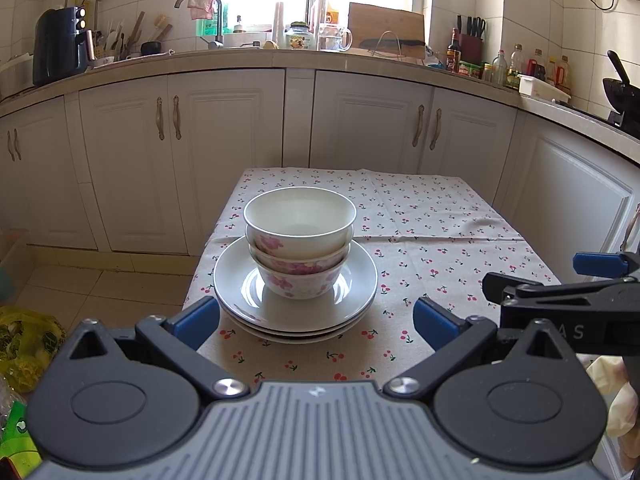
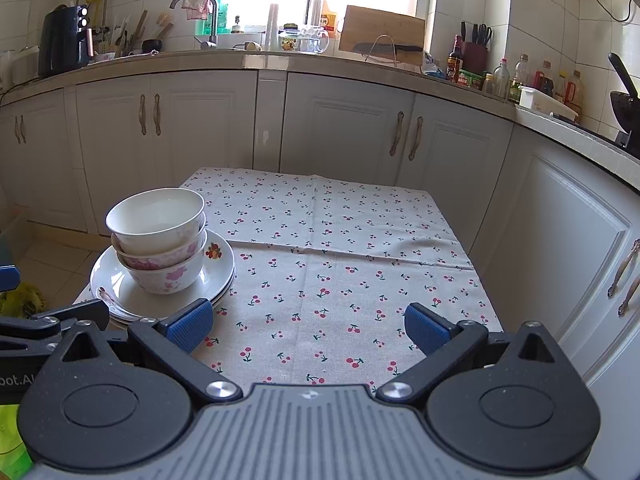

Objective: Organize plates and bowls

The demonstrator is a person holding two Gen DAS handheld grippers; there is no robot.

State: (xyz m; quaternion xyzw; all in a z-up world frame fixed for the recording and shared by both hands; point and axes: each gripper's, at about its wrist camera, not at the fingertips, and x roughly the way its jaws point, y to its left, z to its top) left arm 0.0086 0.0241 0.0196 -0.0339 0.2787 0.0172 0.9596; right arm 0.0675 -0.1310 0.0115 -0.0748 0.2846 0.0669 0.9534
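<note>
Left wrist view: left gripper (image 1: pixel 316 322) spread wide w/ nothing between the blue pads, hovering just in front of the stack; three bowls (image 1: pixel 300 242) nested, sitting on the stacked plates (image 1: pixel 296 304) at the near-left part of the table (image 1: pixel 440 240) w/ cherry-print cloth; right gripper (image 1: pixel 560 280) pokes in from the right edge, seen side-on, apart from the dishes. Judgement: everything is already piled into one tower, so sorting looks at or near its last step, or the tower is due to be moved; if moved, next calls for closing on a plate rim low down, slowly, since the bowls ride loose on top. Hard to tell: how many plates, three rims seem to show; underside of the pile hidden.

Right wrist view: right gripper (image 2: pixel 308 326) also released, jaws wide over bare cloth, holding nothing; bowls (image 2: pixel 160 236) lean a bit toward the left in this view; plates (image 2: pixel 218 268) show a fruit print on one rim; left gripper (image 2: pixel 48 320) enters at the left edge, mostly cut off, near the plates' front, contact can't be judged. Rest of the table carries nothing; near edge hidden behind the gripper body.
</note>
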